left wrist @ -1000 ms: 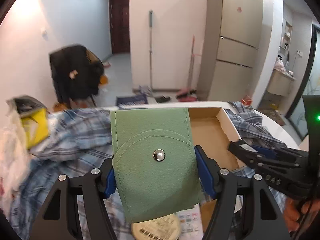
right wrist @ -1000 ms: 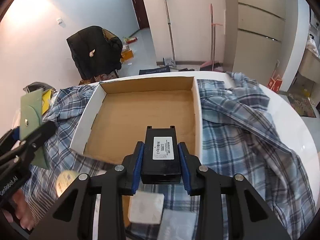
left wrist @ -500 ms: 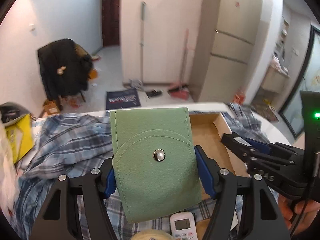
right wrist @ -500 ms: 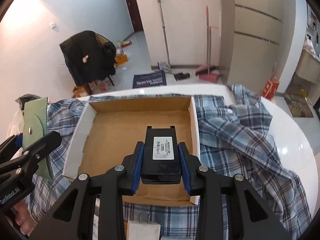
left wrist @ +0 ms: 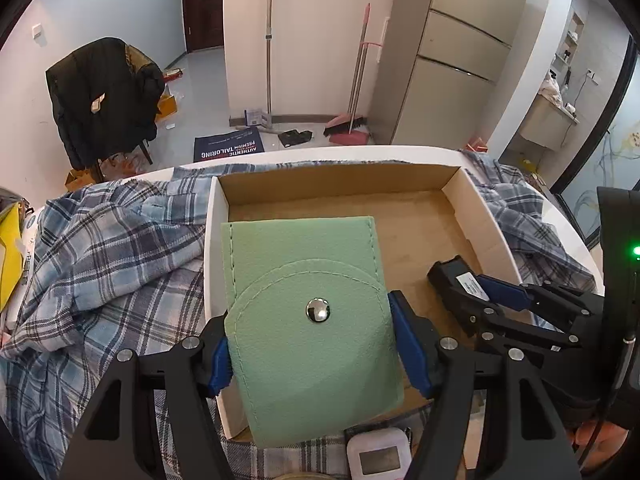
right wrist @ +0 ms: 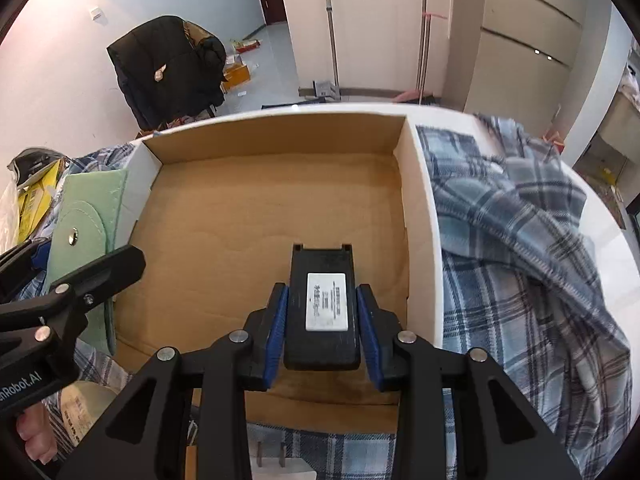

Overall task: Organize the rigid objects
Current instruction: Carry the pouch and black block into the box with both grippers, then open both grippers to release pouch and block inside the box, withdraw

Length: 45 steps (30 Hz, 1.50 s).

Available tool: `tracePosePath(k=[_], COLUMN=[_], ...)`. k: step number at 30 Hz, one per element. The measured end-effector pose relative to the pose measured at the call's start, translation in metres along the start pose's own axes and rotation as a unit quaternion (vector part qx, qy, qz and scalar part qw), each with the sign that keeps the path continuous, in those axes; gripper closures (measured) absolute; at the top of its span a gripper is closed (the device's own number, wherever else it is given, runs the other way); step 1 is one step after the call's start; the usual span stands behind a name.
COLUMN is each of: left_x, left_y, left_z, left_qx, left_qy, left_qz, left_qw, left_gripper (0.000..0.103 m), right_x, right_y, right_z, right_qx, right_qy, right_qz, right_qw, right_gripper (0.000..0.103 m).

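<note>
My left gripper (left wrist: 314, 354) is shut on a green pouch (left wrist: 308, 320) with a metal snap, held over the near left part of an open cardboard box (left wrist: 478, 216). The pouch (right wrist: 86, 224) and that gripper show at the left edge of the right wrist view. My right gripper (right wrist: 322, 334) is shut on a black battery pack (right wrist: 322, 304) with a white label, held above the box floor (right wrist: 256, 216) near its front right. The battery pack (left wrist: 452, 276) appears at the right of the left wrist view. The box floor is bare cardboard.
The box sits on a plaid shirt (left wrist: 112, 248) spread over a white round table (right wrist: 616, 248). A white thermometer-like device (left wrist: 378, 456) and a round tin (right wrist: 86, 404) lie near the front edge. Yellow packaging (left wrist: 10, 248) is at the far left.
Both grippers have moved forward and down over the box with their objects; the box now fills much more of both views.
</note>
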<state>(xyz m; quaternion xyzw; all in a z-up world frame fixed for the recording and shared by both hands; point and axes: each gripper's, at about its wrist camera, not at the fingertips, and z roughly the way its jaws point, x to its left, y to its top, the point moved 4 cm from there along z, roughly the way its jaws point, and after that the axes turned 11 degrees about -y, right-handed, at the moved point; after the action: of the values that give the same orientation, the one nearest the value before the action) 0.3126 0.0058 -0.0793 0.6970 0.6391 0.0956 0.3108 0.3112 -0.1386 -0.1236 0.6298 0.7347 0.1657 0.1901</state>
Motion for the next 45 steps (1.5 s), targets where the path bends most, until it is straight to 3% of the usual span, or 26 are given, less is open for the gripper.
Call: tracePosePath(k=[5, 7, 9, 11, 14, 18, 21, 25, 29, 35, 38, 40, 45], left_x=[-0.003, -0.003, -0.001, 0.0, -0.004, -0.012, -0.01, -0.005, -0.004, 0.003, 0.005, 0.001, 0.001], left_y=[-0.004, -0.003, -0.001, 0.0, 0.007, 0.022, 0.025, 0.02, 0.019, 0.021, 0.021, 0.021, 0.023], left_z=[-0.001, -0.004, -0.008, -0.012, -0.017, -0.017, 0.003, 0.026, 0.036, 0.055, 0.056, 0.054, 0.039], left_qx=[0.001, -0.002, -0.007, -0.008, -0.007, -0.002, 0.038, 0.071, 0.075, 0.099, 0.092, 0.085, 0.029], left_qy=[0.0, 0.002, 0.002, 0.004, 0.01, 0.016, -0.007, 0.031, 0.023, 0.051, 0.025, 0.018, 0.008], left_qz=[0.006, 0.006, -0.001, -0.004, -0.003, 0.005, -0.012, -0.009, -0.022, -0.038, -0.047, -0.031, -0.026], left_qw=[1.0, 1.0, 1.0, 0.9999, 0.9999, 0.9998, 0.9992, 0.997, 0.9967, 0.9931, 0.9943, 0.9957, 0.9992], left_gripper=[0.033, 0.033, 0.033, 0.033, 0.033, 0.033, 0.033, 0.034, 0.033, 0.033, 0.029, 0.014, 0.014], right_x=[-0.006, -0.009, -0.015, -0.02, -0.024, -0.034, -0.042, -0.051, -0.054, -0.052, -0.053, -0.052, -0.049], right_y=[-0.001, 0.001, 0.004, 0.007, 0.014, 0.019, 0.016, 0.016, 0.015, 0.011, 0.012, 0.013, 0.013], right_z=[0.003, -0.005, -0.024, -0.048, -0.072, -0.075, -0.065, -0.049, -0.047, -0.045, -0.048, -0.049, -0.05], right_qx=[0.002, -0.014, -0.057, -0.106, -0.141, -0.148, -0.133, -0.117, -0.118, -0.114, -0.121, -0.124, -0.127], right_qy=[0.003, 0.004, -0.002, -0.002, -0.002, -0.014, -0.029, -0.042, -0.039, -0.037, -0.026, -0.025, -0.022], right_qz=[0.008, 0.015, 0.031, 0.042, 0.044, 0.049, 0.059, 0.056, 0.062, 0.061, 0.063, 0.062, 0.058], right_qw=[1.0, 1.0, 0.998, 0.993, 0.989, 0.988, 0.989, 0.991, 0.99, 0.991, 0.99, 0.99, 0.99], right_gripper=[0.07, 0.053, 0.029, 0.025, 0.015, 0.015, 0.015, 0.015, 0.015, 0.015, 0.015, 0.015, 0.015])
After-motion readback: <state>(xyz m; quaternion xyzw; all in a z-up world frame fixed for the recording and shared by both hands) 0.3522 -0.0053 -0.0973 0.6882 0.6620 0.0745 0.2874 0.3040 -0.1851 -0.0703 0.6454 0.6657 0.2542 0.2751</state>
